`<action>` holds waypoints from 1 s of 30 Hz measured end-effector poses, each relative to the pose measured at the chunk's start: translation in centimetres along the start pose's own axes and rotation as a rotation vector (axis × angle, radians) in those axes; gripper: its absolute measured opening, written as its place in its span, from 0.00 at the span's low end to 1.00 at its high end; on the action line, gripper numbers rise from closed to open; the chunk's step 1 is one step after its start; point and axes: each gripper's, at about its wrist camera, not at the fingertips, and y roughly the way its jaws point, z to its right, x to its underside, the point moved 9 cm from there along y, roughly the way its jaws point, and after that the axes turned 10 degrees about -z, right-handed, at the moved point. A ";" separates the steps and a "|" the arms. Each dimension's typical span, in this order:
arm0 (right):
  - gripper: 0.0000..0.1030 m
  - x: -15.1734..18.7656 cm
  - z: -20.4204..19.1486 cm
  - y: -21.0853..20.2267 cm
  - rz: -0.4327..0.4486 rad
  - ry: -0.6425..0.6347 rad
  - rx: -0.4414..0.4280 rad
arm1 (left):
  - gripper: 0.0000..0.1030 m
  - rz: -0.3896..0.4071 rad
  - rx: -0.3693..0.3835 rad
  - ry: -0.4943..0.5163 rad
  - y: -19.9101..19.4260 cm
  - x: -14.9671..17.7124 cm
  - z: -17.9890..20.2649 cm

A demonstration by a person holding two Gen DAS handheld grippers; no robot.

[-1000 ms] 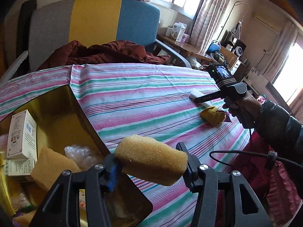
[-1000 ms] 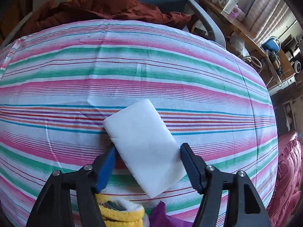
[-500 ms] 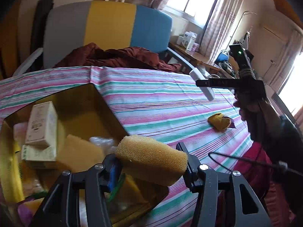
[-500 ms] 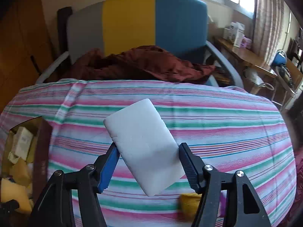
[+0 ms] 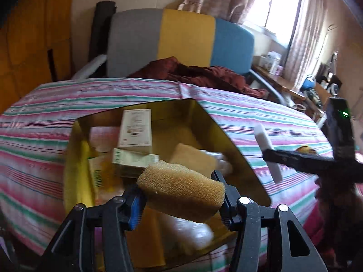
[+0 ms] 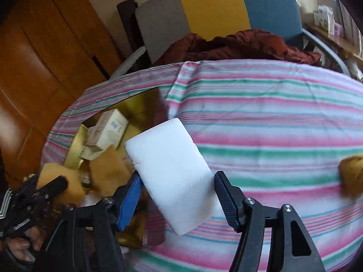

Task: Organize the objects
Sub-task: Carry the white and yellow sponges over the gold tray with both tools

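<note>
- Pinching a tan sponge (image 5: 181,191) between its pads, the left tool (image 5: 180,200) hangs over the open gold box (image 5: 229,136).
- The right tool (image 6: 178,198) grips a white foam block (image 6: 170,170), held up over the striped surface (image 6: 272,124) just beside the box.
- Cartons (image 5: 136,131) and another sponge (image 5: 192,158) lie inside the box.
- A yellow cloth (image 6: 350,173) lies on the surface, well apart.
</note>
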 end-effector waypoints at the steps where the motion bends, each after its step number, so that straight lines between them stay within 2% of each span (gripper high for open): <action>1: 0.63 0.5 -0.6 0.0 0.006 0.006 -0.011 | 0.54 0.003 -0.009 -0.008 0.0 0.1 -0.3; 5: 0.63 1.5 -2.5 -0.4 0.029 0.019 -0.042 | 0.54 0.012 -0.043 0.001 -0.1 0.6 -0.6; 10: 0.64 2.4 -4.2 -0.6 0.027 -0.027 -0.011 | 0.54 0.030 -0.064 0.005 -0.3 1.1 -0.6; 21: 0.64 2.9 -6.6 -0.3 0.021 -0.091 0.003 | 0.54 0.035 -0.046 -0.018 -0.9 1.7 -0.8; 30: 0.64 1.7 -8.0 0.1 0.010 -0.131 -0.010 | 0.54 0.049 0.007 -0.076 -2.1 1.8 -2.4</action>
